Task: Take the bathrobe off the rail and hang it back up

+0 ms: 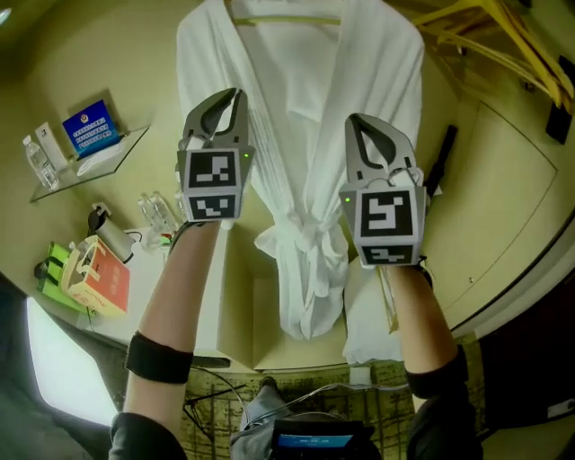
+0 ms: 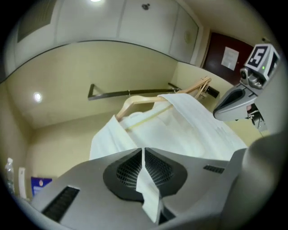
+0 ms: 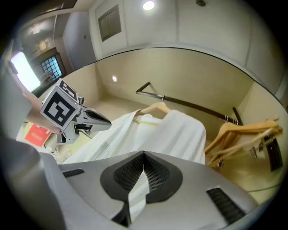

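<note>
Bare wall [image 1: 117,54] left of bathrobe [image 1: 301,135], spare wooden hangers [image 3: 238,134] crowding the right, cluttered counter [image 1: 139,269] lower left.

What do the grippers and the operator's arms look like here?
Grey left gripper and right gripper: curved jaws, black textured pads, each with a white cube of black square markers and a green light. Bare forearms, a dark band on each.

Warm, even indoor light; ceiling lamp [image 3: 148,5] glares overhead, blown-out patch [image 1: 54,368] at left. Heavy fisheye bending, black vignette at corners; nearest foreground slightly soft
</note>
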Demonstrator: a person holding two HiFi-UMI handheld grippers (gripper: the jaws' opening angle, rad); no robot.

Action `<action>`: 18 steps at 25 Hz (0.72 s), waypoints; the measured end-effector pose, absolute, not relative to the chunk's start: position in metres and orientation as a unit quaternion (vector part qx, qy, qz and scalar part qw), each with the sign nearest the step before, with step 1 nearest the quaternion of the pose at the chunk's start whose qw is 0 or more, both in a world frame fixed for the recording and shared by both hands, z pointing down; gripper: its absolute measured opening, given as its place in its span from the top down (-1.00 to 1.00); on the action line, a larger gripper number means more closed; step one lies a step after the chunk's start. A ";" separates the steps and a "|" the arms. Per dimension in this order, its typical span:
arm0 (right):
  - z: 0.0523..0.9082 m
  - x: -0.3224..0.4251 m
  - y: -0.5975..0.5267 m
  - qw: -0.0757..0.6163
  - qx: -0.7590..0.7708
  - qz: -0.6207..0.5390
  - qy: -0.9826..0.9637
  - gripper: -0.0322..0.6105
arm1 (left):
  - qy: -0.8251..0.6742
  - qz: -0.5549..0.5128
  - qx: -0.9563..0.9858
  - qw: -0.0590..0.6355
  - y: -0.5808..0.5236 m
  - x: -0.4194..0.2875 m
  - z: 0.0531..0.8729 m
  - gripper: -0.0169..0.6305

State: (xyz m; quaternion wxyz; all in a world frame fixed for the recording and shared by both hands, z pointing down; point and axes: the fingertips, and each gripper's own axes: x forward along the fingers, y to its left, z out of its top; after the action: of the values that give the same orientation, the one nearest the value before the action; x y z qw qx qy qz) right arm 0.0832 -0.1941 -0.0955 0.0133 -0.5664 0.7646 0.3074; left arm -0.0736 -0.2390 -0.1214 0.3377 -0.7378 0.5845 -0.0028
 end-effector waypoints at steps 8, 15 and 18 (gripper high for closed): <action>0.083 0.107 -0.161 -0.061 -0.538 0.187 0.820 0.83 | 0.629 -0.079 -0.757 0.160 -0.162 -0.120 0.066 0.94; 0.183 0.100 -0.108 -0.112 -0.524 0.115 0.837 0.83 | 0.640 -0.095 -0.759 0.074 -0.097 -0.165 0.159 0.94; 0.218 0.096 -0.083 -0.142 -0.531 0.096 0.830 0.83 | 0.636 -0.109 -0.761 0.058 -0.071 -0.181 0.193 0.94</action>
State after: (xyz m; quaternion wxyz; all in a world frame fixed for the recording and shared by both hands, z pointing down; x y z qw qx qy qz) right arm 0.0959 -0.0828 0.2182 -0.1416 -0.5309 0.8301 0.0955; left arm -0.1809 -0.0708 0.1931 0.0578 -0.7614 0.6364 -0.1092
